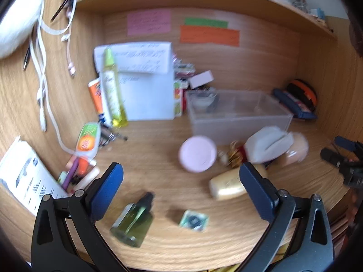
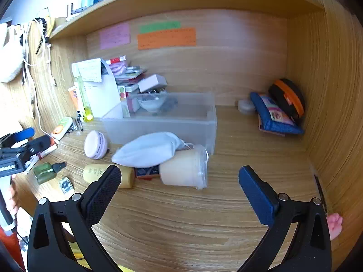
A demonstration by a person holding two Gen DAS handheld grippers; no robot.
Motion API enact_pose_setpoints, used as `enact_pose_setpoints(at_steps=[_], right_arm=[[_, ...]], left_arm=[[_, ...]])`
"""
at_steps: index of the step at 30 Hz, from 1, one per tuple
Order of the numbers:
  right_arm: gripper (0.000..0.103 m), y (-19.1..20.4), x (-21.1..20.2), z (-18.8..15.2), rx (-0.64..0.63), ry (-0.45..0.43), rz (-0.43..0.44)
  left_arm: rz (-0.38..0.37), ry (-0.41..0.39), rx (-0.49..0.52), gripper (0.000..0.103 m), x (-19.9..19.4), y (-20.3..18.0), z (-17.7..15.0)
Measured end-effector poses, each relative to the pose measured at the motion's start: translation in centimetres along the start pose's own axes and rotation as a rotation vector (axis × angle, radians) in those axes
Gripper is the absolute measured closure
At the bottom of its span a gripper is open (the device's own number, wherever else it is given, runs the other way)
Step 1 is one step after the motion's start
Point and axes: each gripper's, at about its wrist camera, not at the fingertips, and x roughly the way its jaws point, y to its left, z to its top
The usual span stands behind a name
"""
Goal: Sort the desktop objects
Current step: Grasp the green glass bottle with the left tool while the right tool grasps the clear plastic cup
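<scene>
Sorting has barely begun: both my grippers' fingers [image 1: 114, 174] [image 2: 249, 179] stand apart and empty, and the clutter in front of the clear bin [image 2: 158, 127] remains loose on the tabletop [image 2: 181, 226].

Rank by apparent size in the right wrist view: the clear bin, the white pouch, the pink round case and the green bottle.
1. clear bin
2. white pouch
3. pink round case and green bottle: these look about alike, so I would not rank them. The bottle also lies nearer the camera.
</scene>
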Motion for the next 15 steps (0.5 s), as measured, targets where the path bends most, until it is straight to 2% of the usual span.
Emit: enact_pose_setpoints(at_steps=[8,12,15], right_arm=[[0.000,-1.0,2.9,-1.0,0.021,0.092,-0.050],[0.000,-0.7,4.2,-1.5,-0.004,0.125,-0.081],[0.000,-0.8,5.3,-1.5,-0.019,0.150,-0.107]], left_arm=[[0.028,0.127,-0.036,0.000,2.3,3.1,-3.7],[0.055,0.161,-0.050,0.000,3.3,3.9,-4.8],[0.046,0.181,-0.086,0.000,3.8,5.1,-4.9]])
